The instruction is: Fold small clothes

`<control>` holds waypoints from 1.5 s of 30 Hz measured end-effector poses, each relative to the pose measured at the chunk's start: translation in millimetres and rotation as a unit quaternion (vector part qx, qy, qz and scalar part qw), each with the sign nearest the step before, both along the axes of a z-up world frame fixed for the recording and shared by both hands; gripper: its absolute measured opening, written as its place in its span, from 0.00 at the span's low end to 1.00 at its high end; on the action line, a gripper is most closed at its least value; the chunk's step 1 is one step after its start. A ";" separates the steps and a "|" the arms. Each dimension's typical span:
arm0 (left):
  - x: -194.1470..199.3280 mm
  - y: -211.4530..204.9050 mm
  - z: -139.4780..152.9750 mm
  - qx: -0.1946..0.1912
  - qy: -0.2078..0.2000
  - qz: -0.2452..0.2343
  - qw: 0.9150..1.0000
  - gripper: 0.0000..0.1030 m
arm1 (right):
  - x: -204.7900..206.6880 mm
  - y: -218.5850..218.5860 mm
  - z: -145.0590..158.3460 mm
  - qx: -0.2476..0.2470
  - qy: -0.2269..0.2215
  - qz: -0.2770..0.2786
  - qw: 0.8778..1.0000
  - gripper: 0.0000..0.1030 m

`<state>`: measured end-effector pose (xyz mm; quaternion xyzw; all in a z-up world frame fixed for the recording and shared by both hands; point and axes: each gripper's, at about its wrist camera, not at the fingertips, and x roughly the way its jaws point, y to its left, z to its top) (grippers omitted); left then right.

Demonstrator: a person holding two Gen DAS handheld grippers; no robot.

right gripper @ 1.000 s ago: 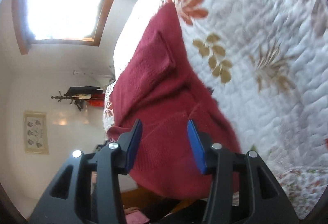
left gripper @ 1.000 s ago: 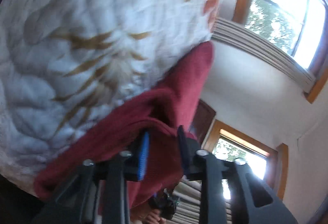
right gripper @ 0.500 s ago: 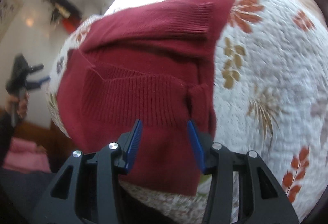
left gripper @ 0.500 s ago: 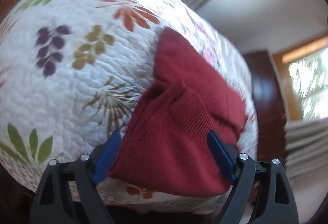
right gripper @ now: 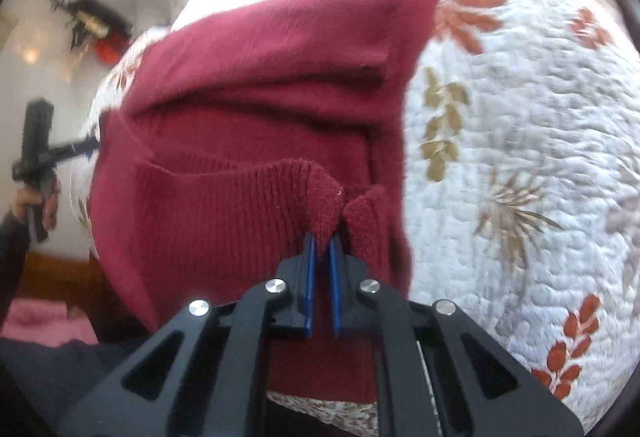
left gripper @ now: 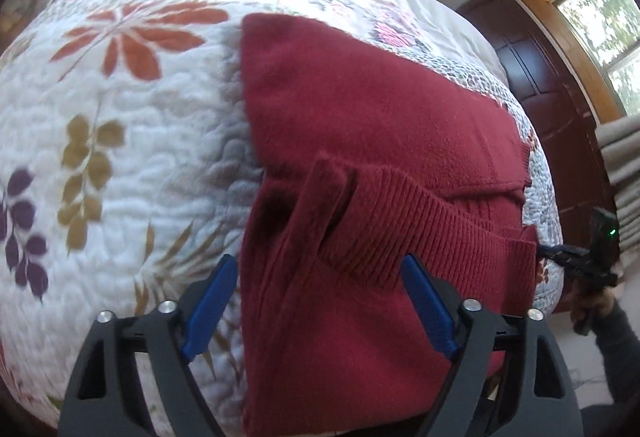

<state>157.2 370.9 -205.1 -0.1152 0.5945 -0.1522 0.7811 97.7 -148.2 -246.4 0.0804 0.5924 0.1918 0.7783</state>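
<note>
Lying on bed: red knit sweater, partly folded, ribbed hem doubled over near the front edge.
Quilt: white w/ leaf + flower prints, covers the bed under the sweater.
Left gripper: jaws wide apart, holding nothing; blue pads straddle the sweater's near edge, left pad over quilt, right pad over red knit.
Sweater, right wrist view: bunched in layers, a fold of the ribbed hem pinched up into a small peak.
Right gripper: jaws nearly closed, clamped on that ribbed fold.
Bkgd: window w/ wood frame at far right, dark wooden cabinet beside it.
</note>
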 end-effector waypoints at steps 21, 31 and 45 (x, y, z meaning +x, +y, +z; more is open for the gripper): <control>-2.6 14.6 -0.4 -0.046 0.010 0.010 0.999 0.51 | -2.5 -25.2 -20.9 0.021 0.020 -0.052 0.998 0.51; 13.0 -10.9 -1.6 0.007 0.003 -0.035 0.999 0.23 | 7.1 -15.0 -19.1 0.020 0.023 -0.038 0.999 0.06; -5.0 -8.3 13.3 -0.011 -0.036 -0.011 0.999 0.09 | 2.3 -14.7 -8.6 0.023 0.010 -0.049 0.998 0.06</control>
